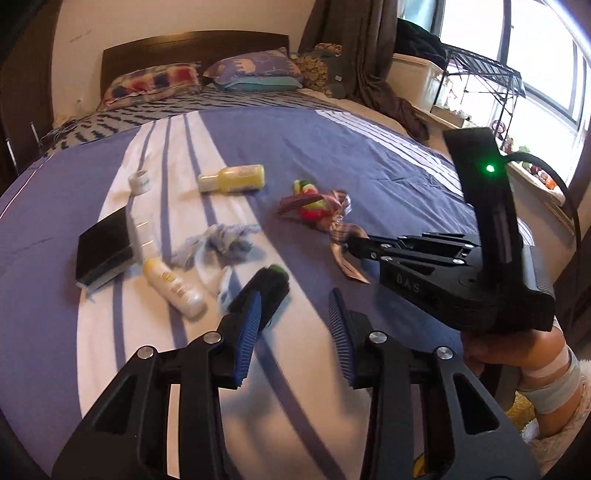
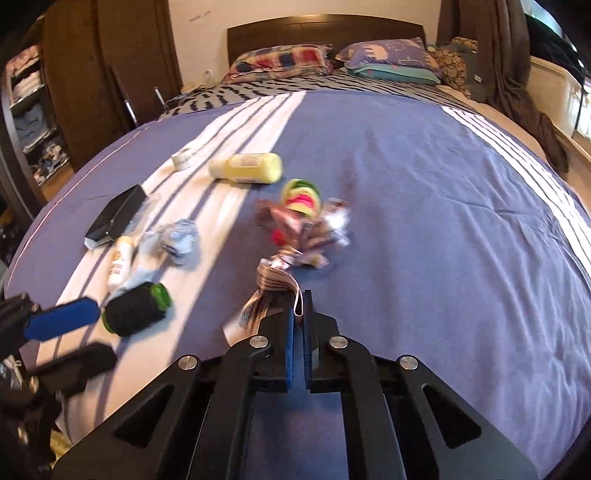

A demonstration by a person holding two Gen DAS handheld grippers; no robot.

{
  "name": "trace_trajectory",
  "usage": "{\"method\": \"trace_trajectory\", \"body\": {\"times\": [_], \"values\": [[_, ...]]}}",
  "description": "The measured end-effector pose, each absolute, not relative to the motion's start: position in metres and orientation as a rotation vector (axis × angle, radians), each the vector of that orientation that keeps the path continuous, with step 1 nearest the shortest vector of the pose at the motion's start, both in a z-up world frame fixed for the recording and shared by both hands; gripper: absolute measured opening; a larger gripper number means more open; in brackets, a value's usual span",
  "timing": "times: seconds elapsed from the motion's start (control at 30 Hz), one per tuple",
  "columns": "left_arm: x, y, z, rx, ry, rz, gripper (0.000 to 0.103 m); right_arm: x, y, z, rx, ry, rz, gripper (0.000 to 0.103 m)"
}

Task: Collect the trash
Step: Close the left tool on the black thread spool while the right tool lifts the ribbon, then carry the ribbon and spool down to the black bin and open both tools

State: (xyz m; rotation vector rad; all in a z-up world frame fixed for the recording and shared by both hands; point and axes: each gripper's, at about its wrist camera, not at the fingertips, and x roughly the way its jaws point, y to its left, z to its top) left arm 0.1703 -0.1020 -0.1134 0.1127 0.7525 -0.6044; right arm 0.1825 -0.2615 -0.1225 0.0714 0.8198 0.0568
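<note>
Right gripper pinches wrapper. Left gripper spread; black roll just ahead beside its left finger, axis pointing away.

Home bedroom, made bed, pillows, wooden headboard, curtained window

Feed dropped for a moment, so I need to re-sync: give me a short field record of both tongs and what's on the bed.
left tongs: open, hovering beside black roll
right tongs: shut on striped wrapper
wrapper pile: crumpled, mid-bed, ahead of right tongs
yellow bottle: lying on its side
white bottle: lying on its side, near crumpled blue tissue
black box: left edge of bed
</note>
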Motion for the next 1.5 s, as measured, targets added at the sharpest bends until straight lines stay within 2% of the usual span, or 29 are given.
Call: {"method": "trace_trajectory", "body": {"times": [0.57,0.6,0.67,0.83,1.27,1.5], "values": [[0.221,-0.101,-0.142,0.225,0.816,-0.542,0.035,0.164,-0.293,-0.12,0.112,0.805,0.037,0.005],[0.22,-0.1,-0.143,0.229,0.808,-0.545,0.035,0.164,-0.293,-0.12,0.114,0.805,0.037,0.005],[0.22,-0.098,-0.144,0.226,0.802,-0.539,0.024,0.165,-0.293,-0.121,0.12,0.804,0.039,0.005],[0.216,-0.094,-0.139,0.206,0.794,-0.537,0.024,0.161,-0.29,-0.116,0.111,0.791,0.04,0.005],[0.128,-0.077,-0.057,0.147,0.652,-0.535,0.024,0.088,-0.274,-0.046,0.093,0.646,0.068,0.005],[0.062,-0.065,-0.043,0.109,0.642,-0.533,0.024,0.022,-0.262,-0.021,0.08,0.589,0.102,0.005]]}}
